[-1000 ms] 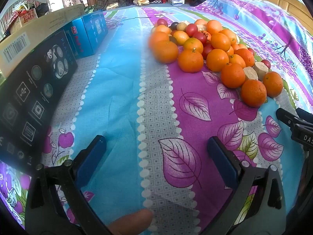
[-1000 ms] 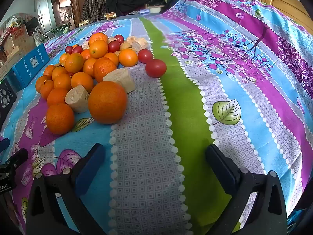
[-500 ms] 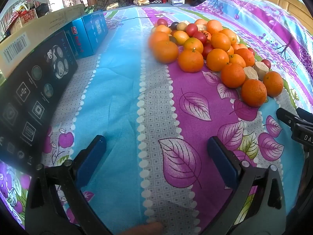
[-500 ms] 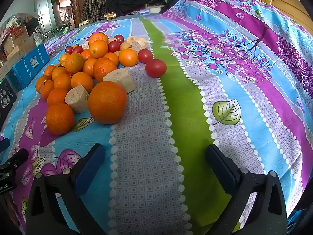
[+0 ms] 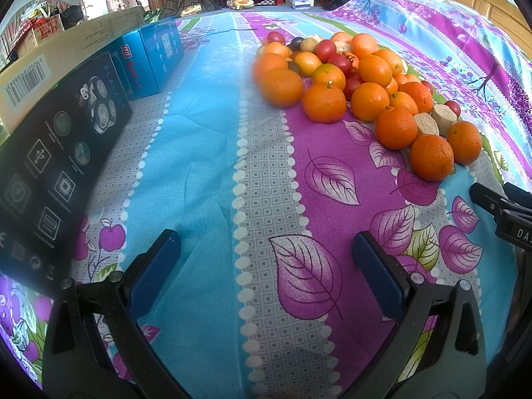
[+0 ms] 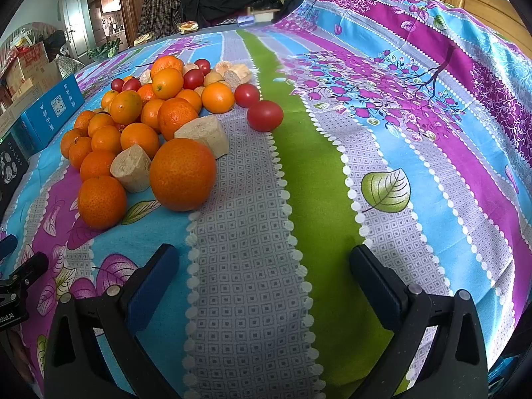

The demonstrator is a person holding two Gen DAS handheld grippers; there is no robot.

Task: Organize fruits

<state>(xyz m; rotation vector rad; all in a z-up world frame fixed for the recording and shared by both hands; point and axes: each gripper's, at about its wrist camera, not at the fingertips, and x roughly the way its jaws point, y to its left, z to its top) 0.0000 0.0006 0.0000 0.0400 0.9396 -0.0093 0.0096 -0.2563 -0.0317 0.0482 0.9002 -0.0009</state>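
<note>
A heap of oranges (image 5: pixel 369 99) (image 6: pixel 133 136), red tomatoes (image 6: pixel 265 115) and beige cut chunks (image 6: pixel 204 134) lies on the patterned cloth. The nearest big orange (image 6: pixel 182 174) sits ahead and left of my right gripper (image 6: pixel 262 279), which is open and empty over the cloth. My left gripper (image 5: pixel 264 259) is open and empty, with the heap ahead to its right. In the left wrist view the nearest orange (image 5: pixel 431 157) lies beyond the right finger. The right gripper's tip shows at that view's right edge (image 5: pixel 498 206).
A black product box (image 5: pixel 50 173), a blue box (image 5: pixel 151 60) and a cardboard carton (image 5: pixel 50 56) line the left side. The colourful cloth (image 6: pixel 415 153) stretches right of the heap. Clothes and furniture stand beyond the far edge.
A fingertip at the bottom edge of the left wrist view has slid out of sight. Both grippers and the fruit are still.
</note>
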